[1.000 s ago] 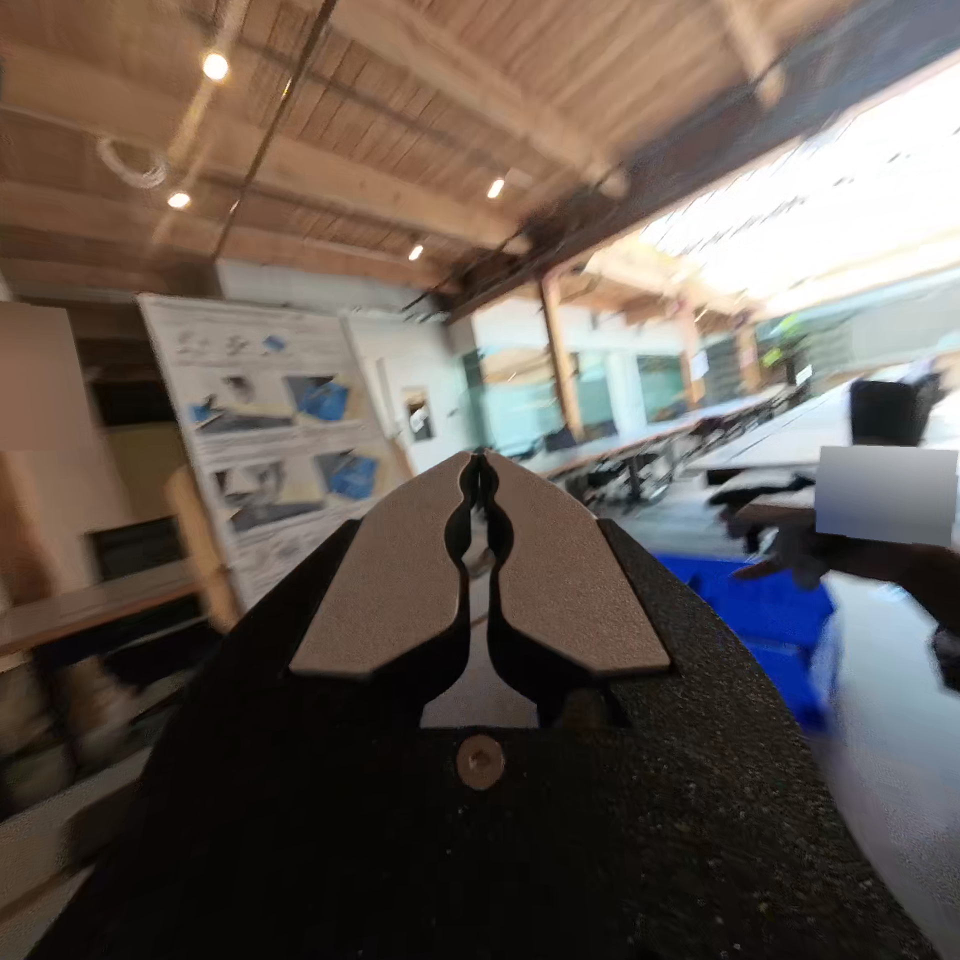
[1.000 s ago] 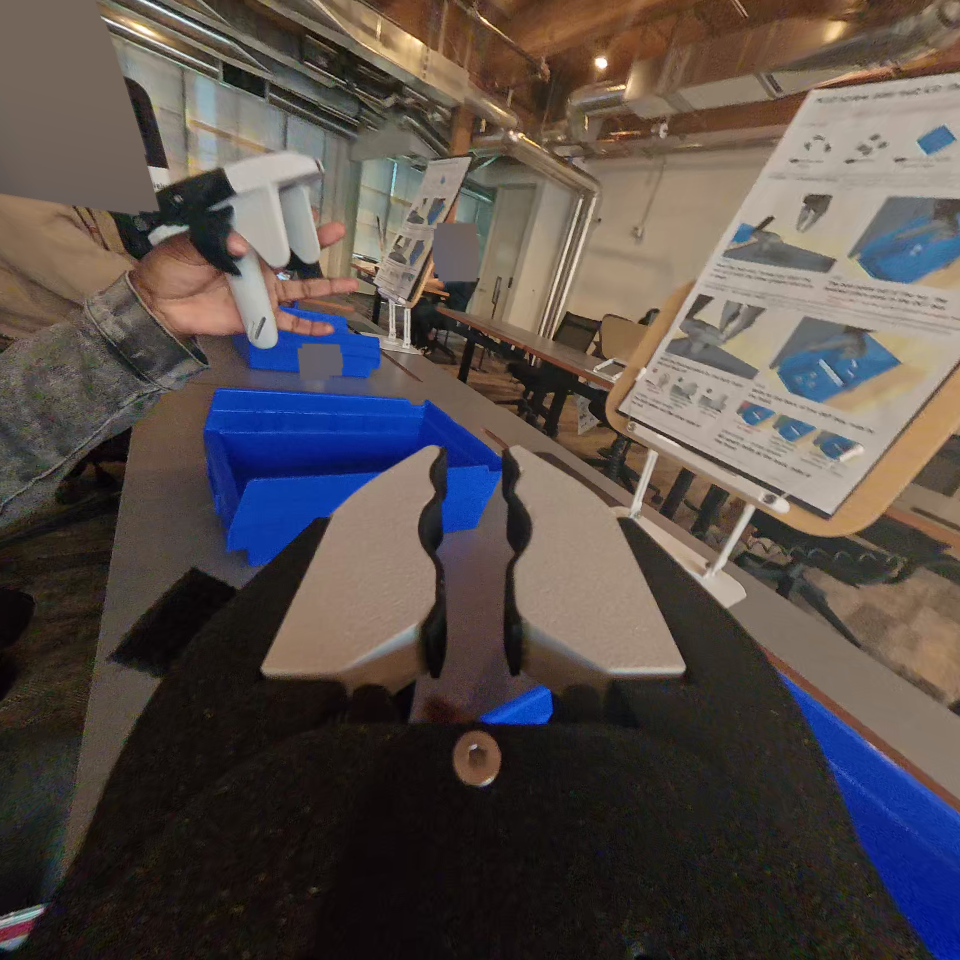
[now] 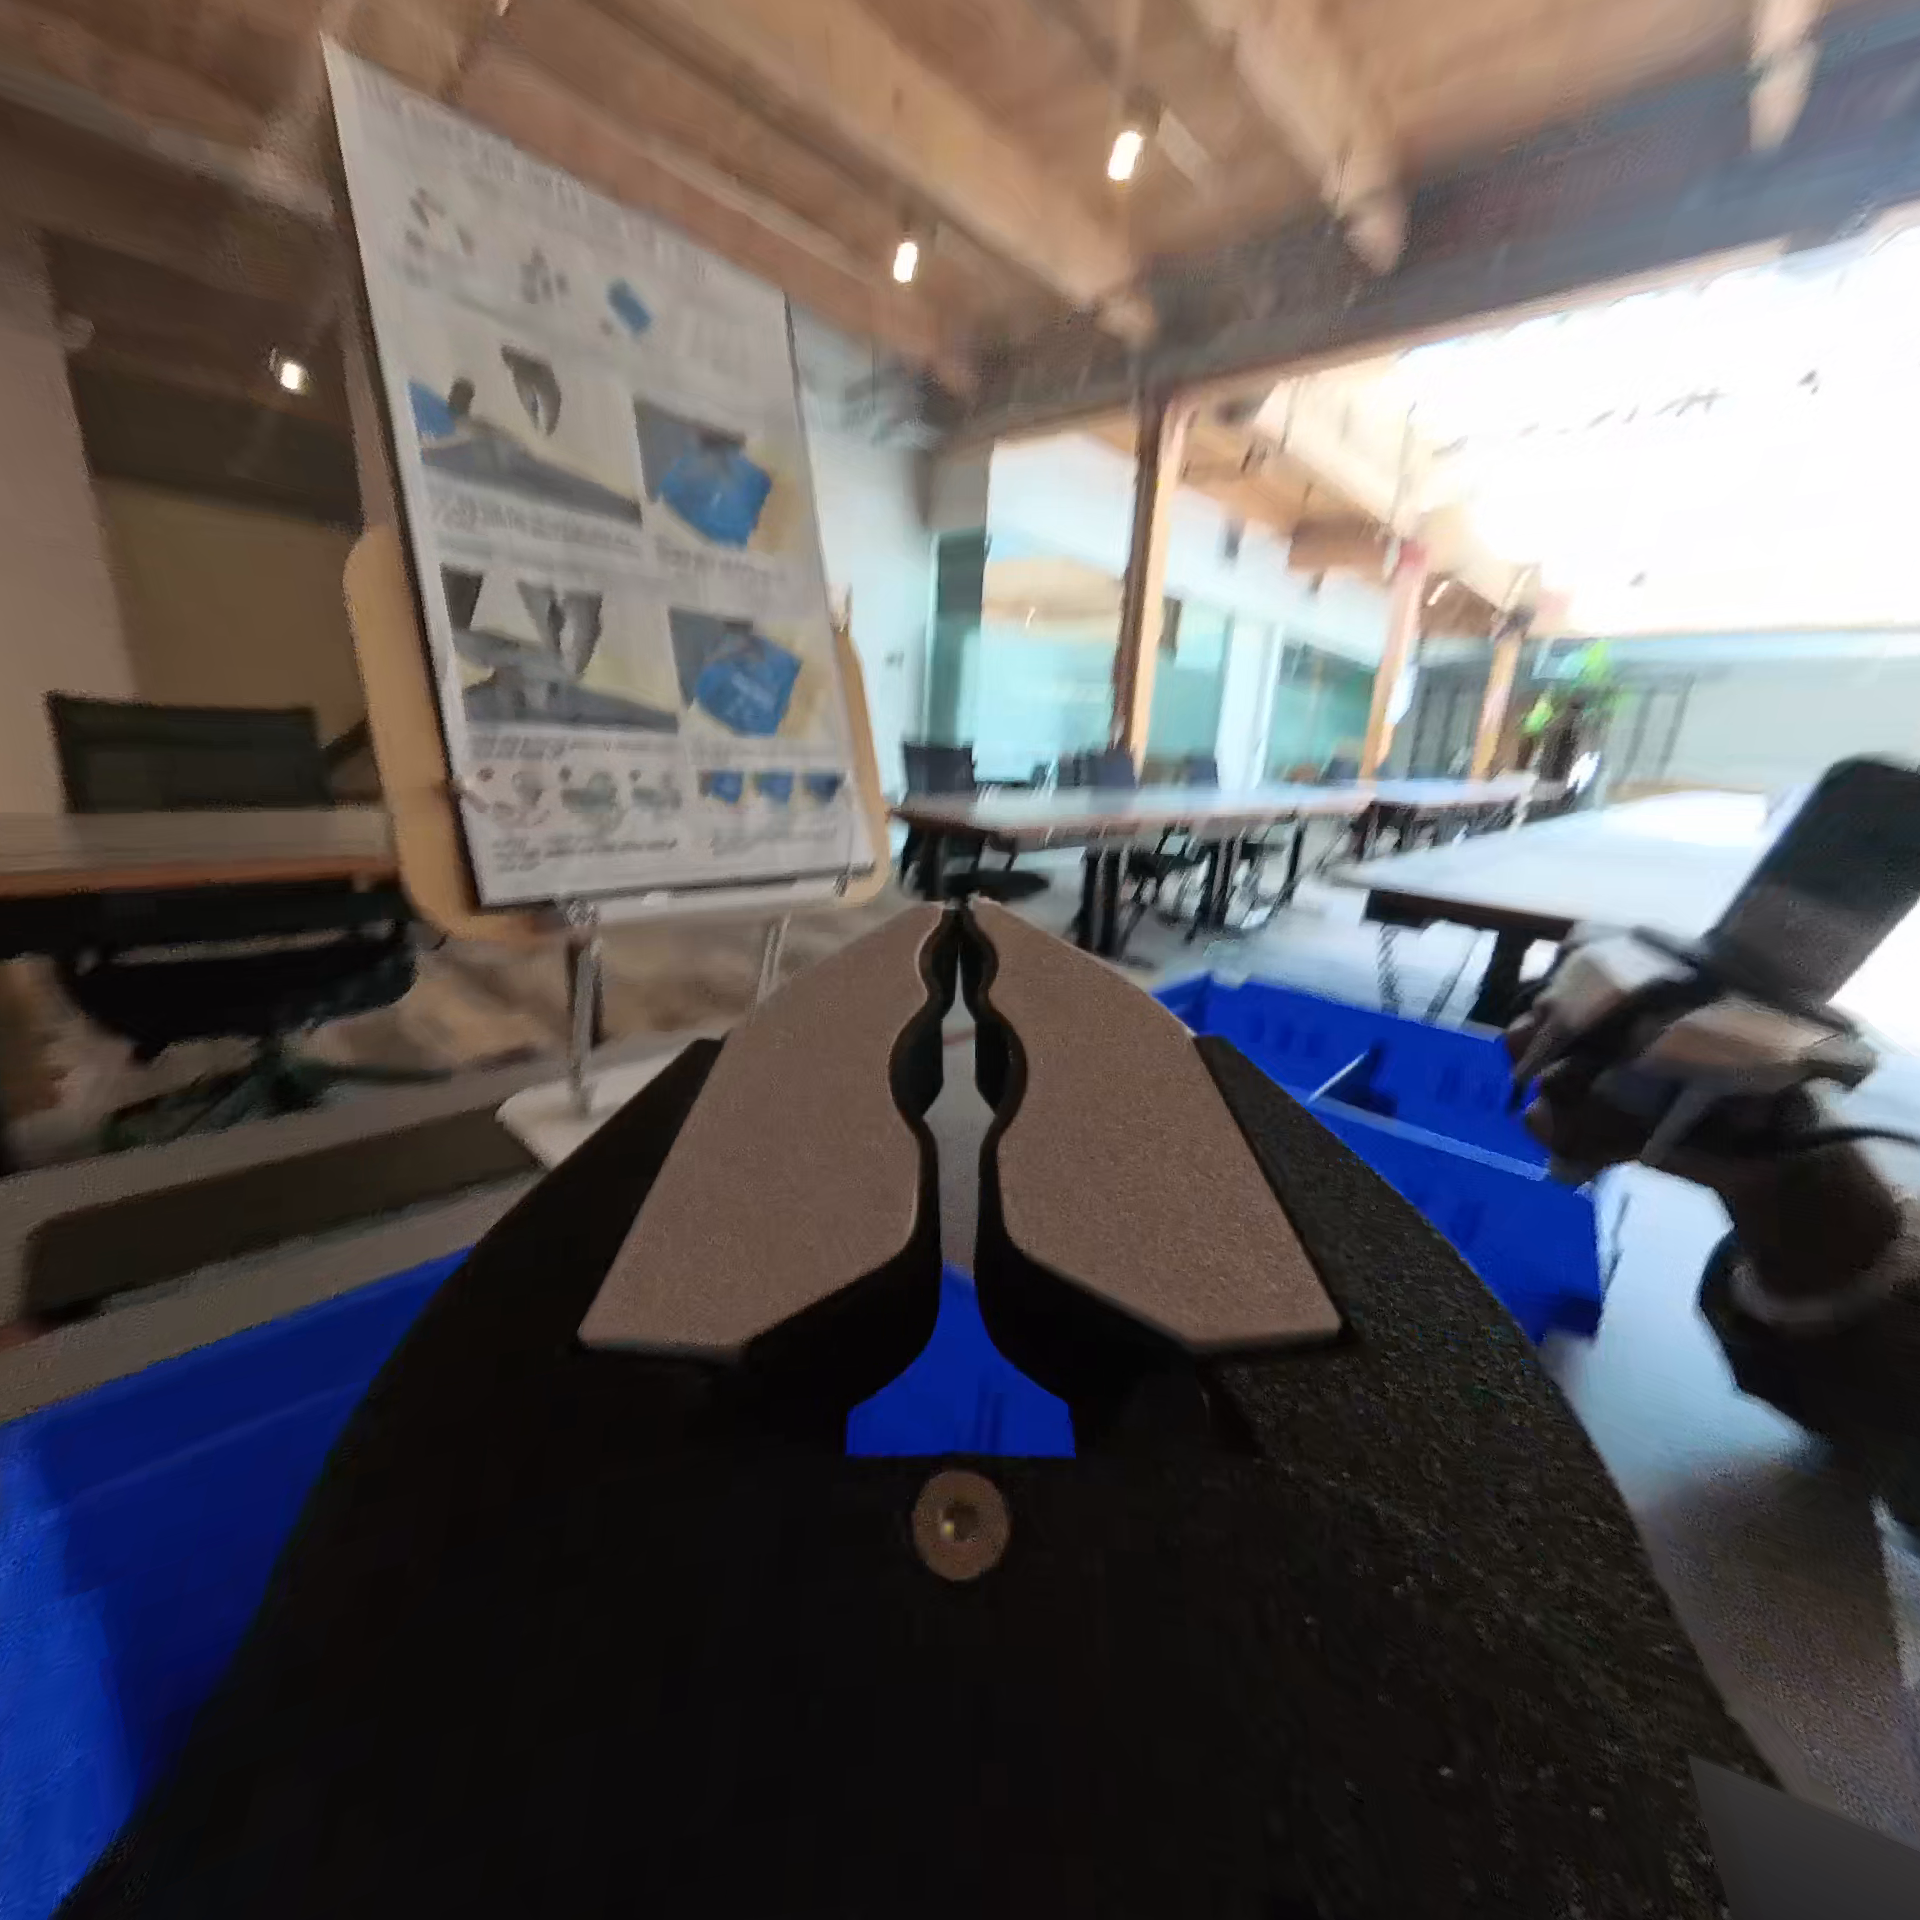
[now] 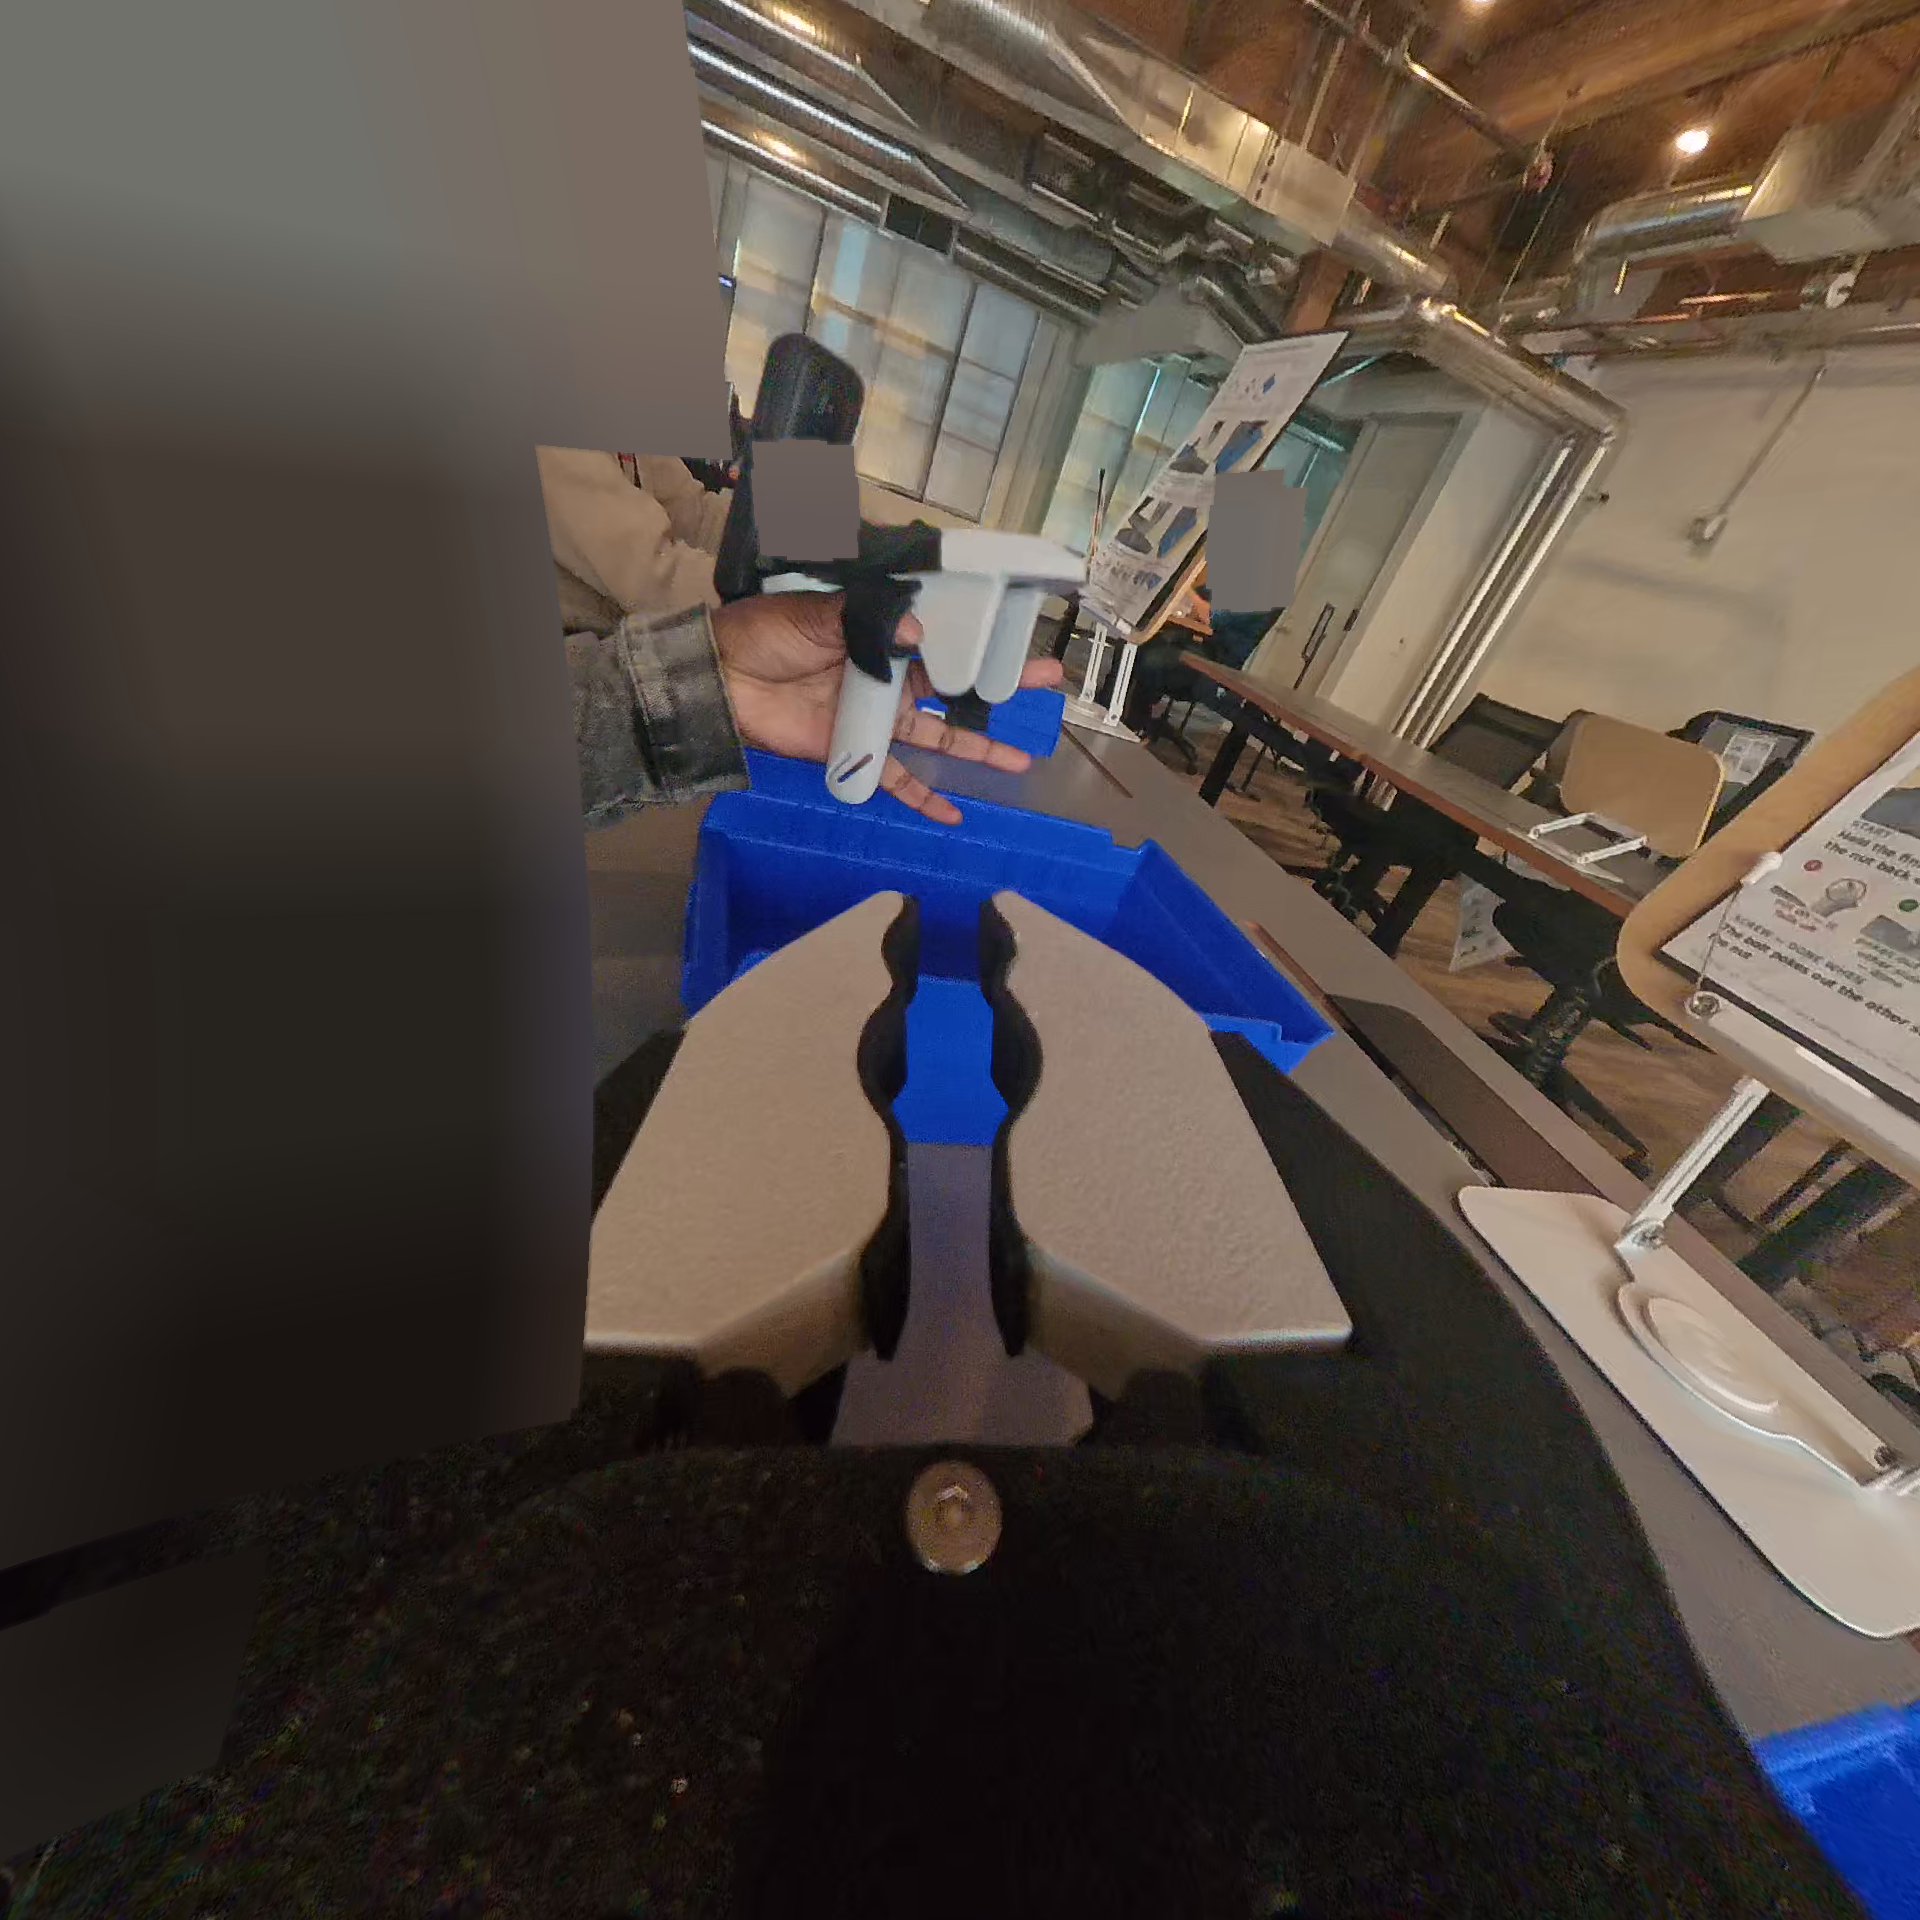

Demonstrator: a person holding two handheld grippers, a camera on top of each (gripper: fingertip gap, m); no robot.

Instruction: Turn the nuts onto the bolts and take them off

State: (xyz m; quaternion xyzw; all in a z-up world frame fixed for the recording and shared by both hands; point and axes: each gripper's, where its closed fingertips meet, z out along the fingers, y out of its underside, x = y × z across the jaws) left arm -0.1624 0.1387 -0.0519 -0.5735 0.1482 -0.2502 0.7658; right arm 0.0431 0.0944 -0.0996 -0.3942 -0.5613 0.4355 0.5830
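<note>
While my left gripper (image 3: 957,920) sat with its tips pinched together on nothing, my right gripper (image 4: 945,914) stood slightly parted and just as empty. Under the left one lay a blue bin (image 3: 156,1538); ahead of the right one a second blue bin (image 4: 1153,935) rested on the grey table (image 4: 1403,1049). I could make out no nuts or bolts in either view. Beyond that bin a person's hand (image 4: 821,691) held a grey-fingered gripper (image 4: 966,623). An instruction board (image 3: 613,582) stood on its stand behind the left tips.
</note>
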